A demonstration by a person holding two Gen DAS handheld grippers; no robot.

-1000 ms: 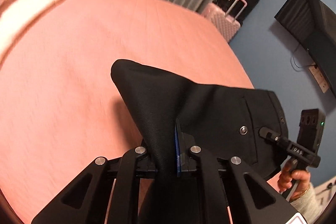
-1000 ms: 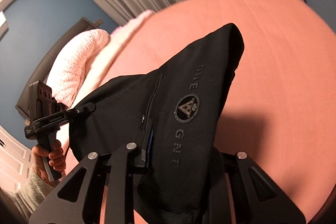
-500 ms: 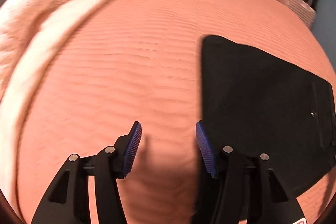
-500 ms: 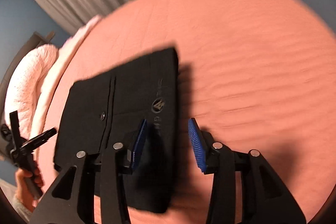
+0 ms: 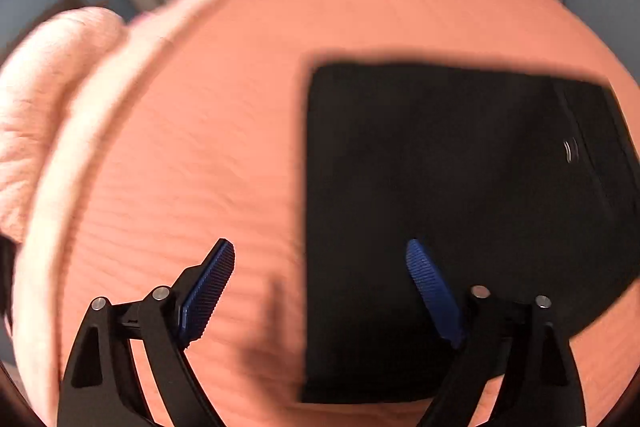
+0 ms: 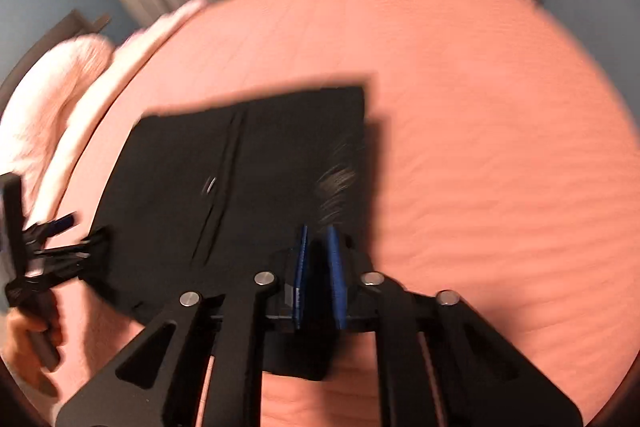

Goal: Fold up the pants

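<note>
Left wrist view: folded black fabric pants [image 5: 460,211] lie flat on the salmon-pink bed cover [image 5: 192,147]. Left gripper [image 5: 320,263] spread wide, holding nothing, its right finger above the pants' near-left part.

Right wrist view: right gripper [image 6: 318,251] nearly closed, blue pads [image 6: 334,267] almost together over the pants' [image 6: 248,179] near right edge; whether cloth is pinched, cannot tell. View blurred.

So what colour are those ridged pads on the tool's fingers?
Blue, on black arms. The left tool's pads show it best, in the left wrist view.
</note>
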